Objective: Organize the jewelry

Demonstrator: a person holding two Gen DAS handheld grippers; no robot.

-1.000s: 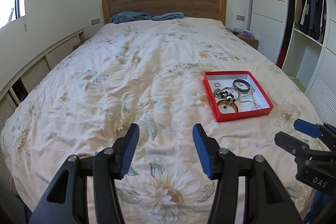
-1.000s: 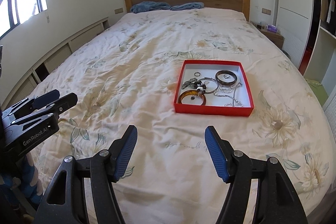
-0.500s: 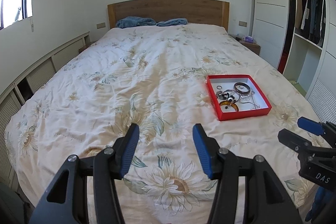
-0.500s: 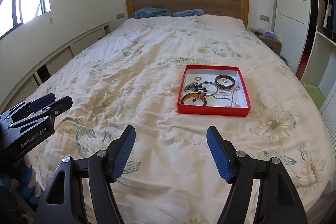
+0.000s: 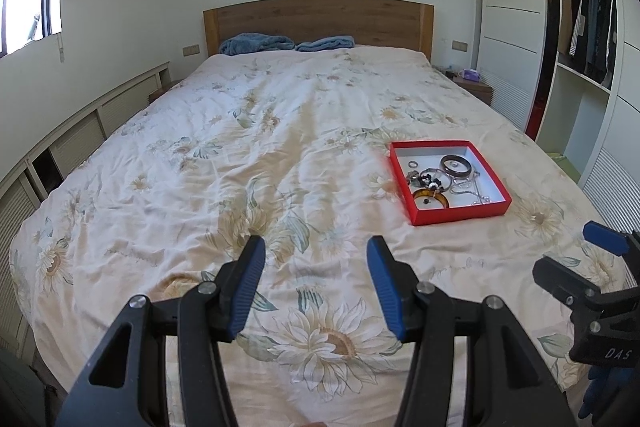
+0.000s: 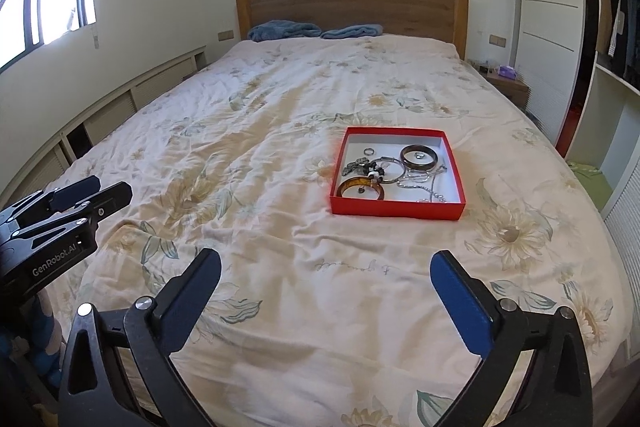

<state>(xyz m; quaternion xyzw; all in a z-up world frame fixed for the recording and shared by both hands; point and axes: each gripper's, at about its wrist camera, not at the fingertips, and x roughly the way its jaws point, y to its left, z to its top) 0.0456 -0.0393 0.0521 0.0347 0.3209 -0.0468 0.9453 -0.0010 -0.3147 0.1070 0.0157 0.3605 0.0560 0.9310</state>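
A red box (image 6: 398,214) (image 5: 460,217) with a white inside lies on the floral bedspread, right of the bed's middle. In it are an amber bangle (image 6: 360,188) (image 5: 431,199), a dark bangle (image 6: 419,157) (image 5: 456,165), a small ring (image 6: 368,151), silver chains (image 6: 424,183) and a beaded piece (image 6: 366,167). My right gripper (image 6: 326,277) hovers over the bed's near end, short of the box, its jaws opening wide with nothing between them. My left gripper (image 5: 316,267) hangs open and empty, left of the box and nearer the foot of the bed.
The bed (image 5: 260,147) has a wooden headboard (image 5: 320,21) and two blue folded blankets (image 5: 256,44). Low louvred cabinets (image 5: 72,143) line the left wall. A white wardrobe (image 5: 516,27) with hanging clothes and a small nightstand (image 5: 474,87) stand on the right.
Both grippers have drawn back from the bed and risen a little, so the box looks smaller. The right gripper's jaws have spread much wider; the left ones keep their gap.
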